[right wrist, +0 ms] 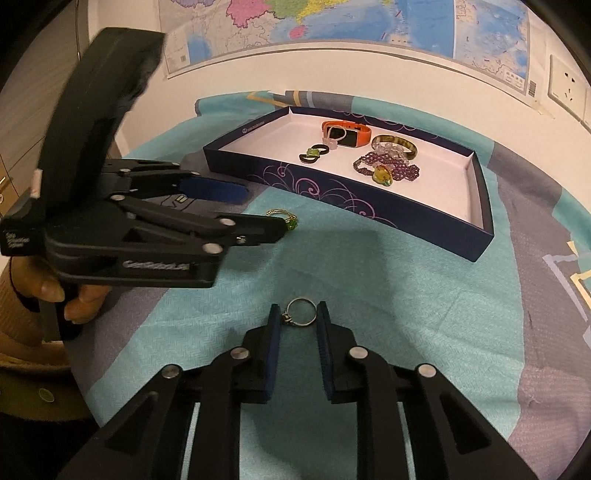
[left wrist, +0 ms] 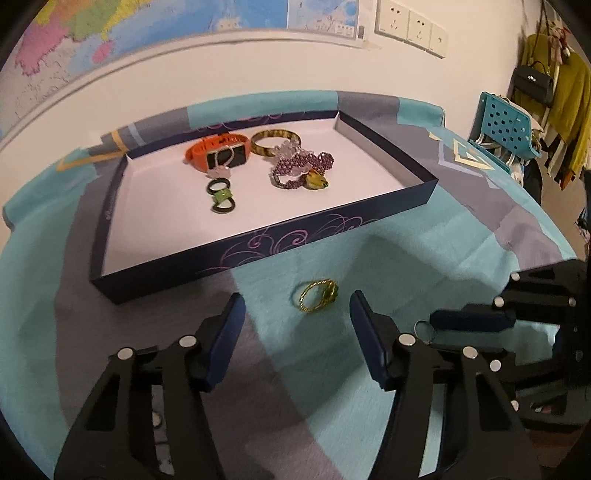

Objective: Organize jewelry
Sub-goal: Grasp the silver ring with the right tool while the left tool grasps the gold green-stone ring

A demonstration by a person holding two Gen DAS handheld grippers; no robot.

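Silver ring (right wrist: 302,313) sits low centre of the right wrist view, pinched between the right gripper (right wrist: 298,318) pads, band upright just off the cloth. Gold ring with a green stone (left wrist: 318,295) lies loose on the teal cloth, centre of the left wrist view, between the left gripper (left wrist: 297,314) fingers, which are half-spread and not touching it. Step in hand, as I read it: a two-handed pick of the last two loose rings. Next calls for the left jaws to come down and close on the gold band, then both carry to the navy box lid (left wrist: 258,246) used as a tray in the upper middle. Already inside: orange smartwatch (left wrist: 218,152), tortoiseshell bangle (left wrist: 275,142), purple bead necklace (left wrist: 303,168), green-and-black piece (left wrist: 220,195). White floor at its near side is free for the drop. Risk: thin rings slip or tip on soft fabric. Surface is a teal and grey patterned tablecloth (left wrist: 424,258); wall map (left wrist: 129,22) upper left, sockets (left wrist: 410,27) upper right, blue perforated chair (left wrist: 506,123) and hanging clothes far right.
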